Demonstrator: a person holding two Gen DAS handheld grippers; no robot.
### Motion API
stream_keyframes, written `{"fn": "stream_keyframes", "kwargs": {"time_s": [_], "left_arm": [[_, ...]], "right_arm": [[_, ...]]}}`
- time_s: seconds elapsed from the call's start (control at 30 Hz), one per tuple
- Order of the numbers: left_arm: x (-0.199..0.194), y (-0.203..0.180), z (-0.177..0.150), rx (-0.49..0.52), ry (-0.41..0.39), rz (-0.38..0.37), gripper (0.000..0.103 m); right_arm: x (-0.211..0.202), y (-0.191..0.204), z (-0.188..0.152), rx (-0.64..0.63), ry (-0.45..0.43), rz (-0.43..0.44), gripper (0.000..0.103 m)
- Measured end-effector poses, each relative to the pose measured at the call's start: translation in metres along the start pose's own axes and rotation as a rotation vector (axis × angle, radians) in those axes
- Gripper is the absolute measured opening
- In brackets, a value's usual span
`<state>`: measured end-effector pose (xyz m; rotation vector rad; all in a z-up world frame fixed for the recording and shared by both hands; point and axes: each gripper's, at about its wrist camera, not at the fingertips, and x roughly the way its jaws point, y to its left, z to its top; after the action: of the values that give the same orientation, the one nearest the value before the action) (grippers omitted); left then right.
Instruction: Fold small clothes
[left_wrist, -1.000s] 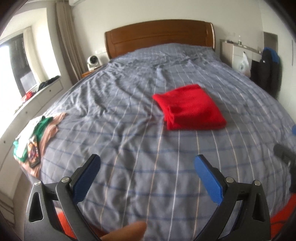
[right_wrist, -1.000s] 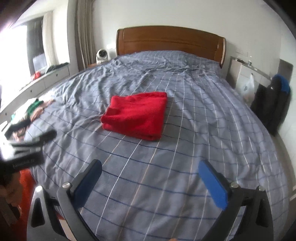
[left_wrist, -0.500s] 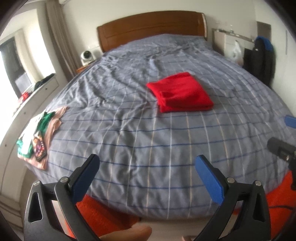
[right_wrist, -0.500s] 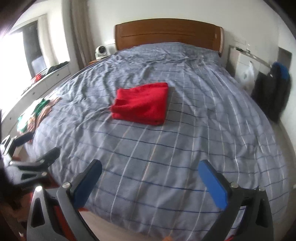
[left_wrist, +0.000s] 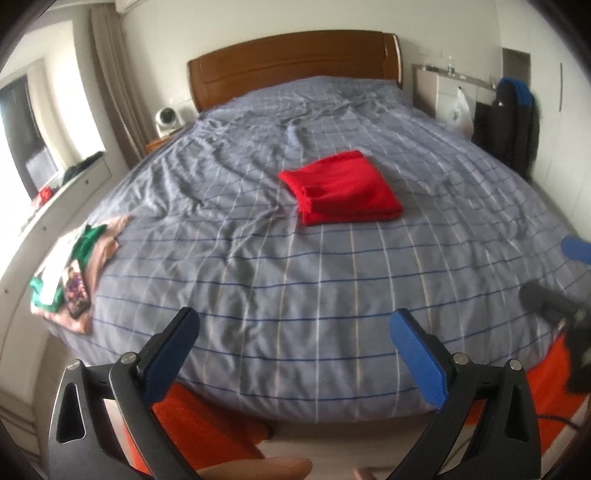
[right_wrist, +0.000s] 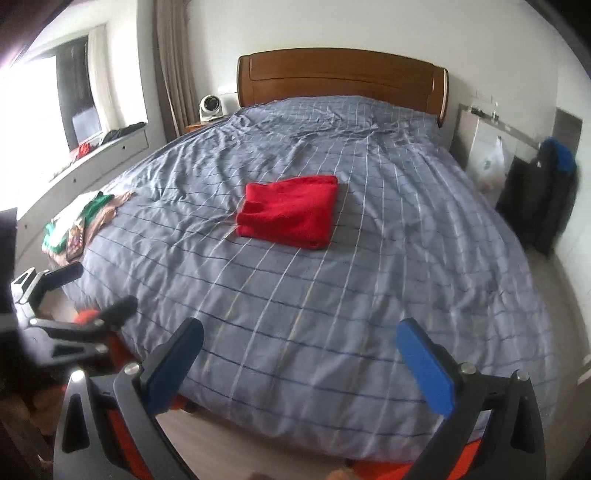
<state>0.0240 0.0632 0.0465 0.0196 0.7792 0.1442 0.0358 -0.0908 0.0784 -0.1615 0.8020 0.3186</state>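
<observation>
Meanwhile, at the bed's left edge, a pile of unfolded clothes (left_wrist: 74, 269) waits beside the window ledge. Mid-mattress on the checked blue cover (left_wrist: 295, 280) lies the red garment (left_wrist: 341, 192), folded into a neat rectangle and touched by neither tool. Both the left gripper (left_wrist: 295, 343) and the right gripper (right_wrist: 301, 349) have drawn back past the foot of the bed within the last second, jaws spread wide and empty, suggesting this fold is finished and the pile comes next.

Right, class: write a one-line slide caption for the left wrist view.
Open left gripper hovers at the foot of a checked bed; folded red garment lies mid-bed.
</observation>
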Motion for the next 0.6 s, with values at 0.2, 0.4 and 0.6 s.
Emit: {"fn": "stream_keyframes", "kwargs": {"time_s": [0.2, 0.4, 0.6], "left_arm": [[-0.002, -0.001, 0.018, -0.021, -0.018, -0.029, 0.103], [-0.003, -0.005, 0.024, -0.018, -0.021, -0.026, 0.103], [0.005, -0.006, 0.016, -0.023, 0.023, -0.039, 0.103]], "right_arm": [[-0.001, 0.004, 0.013, -0.01, -0.025, -0.052, 0.103], [-0.007, 0.003, 0.026, -0.024, -0.072, -0.09, 0.103], [0.005, -0.004, 0.016, 0.001, -0.017, -0.095, 0.103]]}}
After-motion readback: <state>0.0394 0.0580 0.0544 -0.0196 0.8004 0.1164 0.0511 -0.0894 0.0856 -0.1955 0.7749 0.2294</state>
